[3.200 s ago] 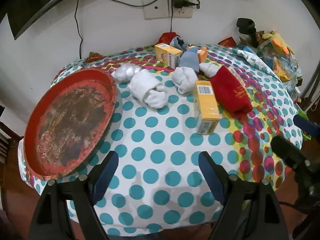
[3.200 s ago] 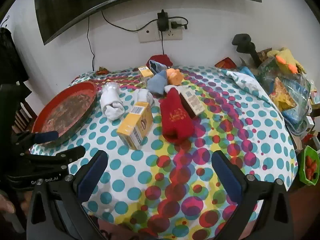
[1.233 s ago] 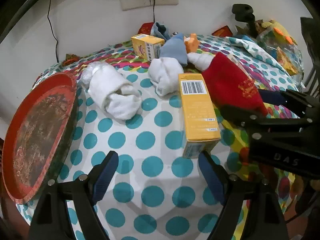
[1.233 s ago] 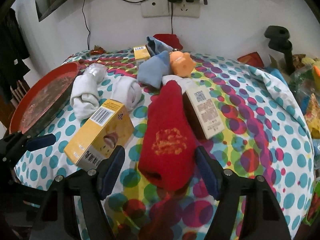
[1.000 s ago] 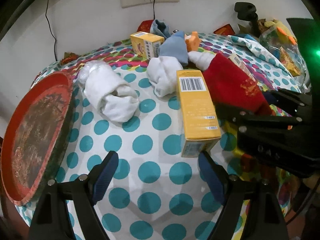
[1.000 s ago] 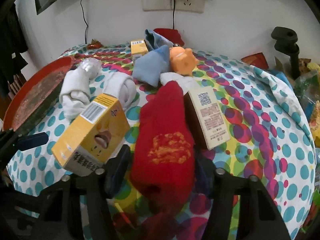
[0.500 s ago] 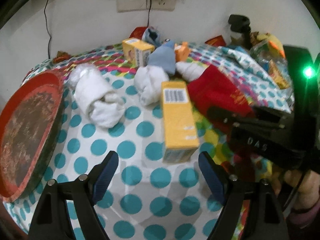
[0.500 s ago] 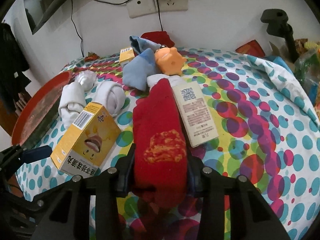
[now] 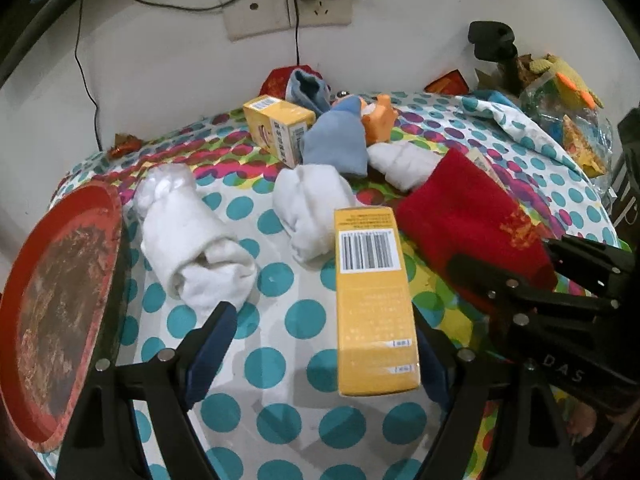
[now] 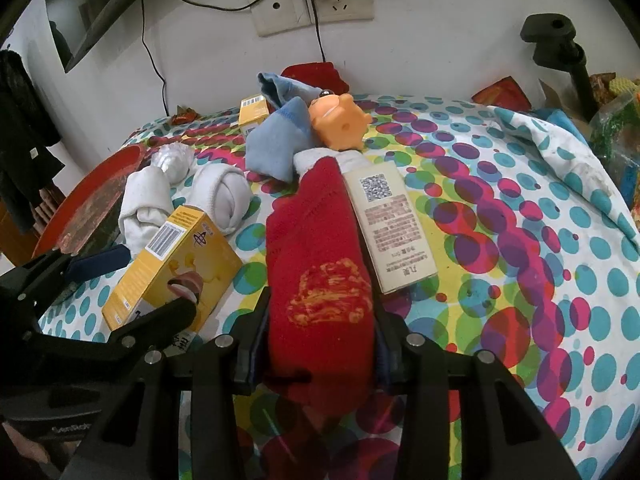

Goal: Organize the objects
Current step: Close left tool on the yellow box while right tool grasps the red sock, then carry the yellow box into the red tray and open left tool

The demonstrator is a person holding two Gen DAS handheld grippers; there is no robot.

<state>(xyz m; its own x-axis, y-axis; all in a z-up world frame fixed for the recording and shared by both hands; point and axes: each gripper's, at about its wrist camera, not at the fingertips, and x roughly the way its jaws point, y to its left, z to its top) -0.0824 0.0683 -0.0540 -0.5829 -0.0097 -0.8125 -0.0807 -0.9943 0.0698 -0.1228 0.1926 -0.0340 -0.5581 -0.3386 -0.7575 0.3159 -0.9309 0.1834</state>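
Note:
My right gripper (image 10: 320,332) is shut on the near end of a red sock (image 10: 316,248) lying on the polka-dot tablecloth; the sock also shows in the left wrist view (image 9: 468,208). My left gripper (image 9: 324,344) is open, its fingers on either side of the near end of a long yellow box (image 9: 372,296), apart from it on the left. The same box (image 10: 172,264) shows at left in the right wrist view. Two rolled white socks (image 9: 192,224) (image 9: 312,208), a blue sock (image 9: 340,140), an orange toy (image 10: 340,120), a small yellow box (image 9: 280,128) and a beige box (image 10: 392,220) lie behind.
A round red tray (image 9: 56,288) rests on the table's left edge. A wall with a socket and cables (image 9: 288,4) stands behind the table. Bags, toys and a black clamp stand (image 10: 560,52) crowd the right side. The right gripper's body (image 9: 560,312) lies close to my left gripper.
My right gripper has closed on the red sock's near end. My left gripper has moved in closer, so the long yellow box now lies between its open fingers.

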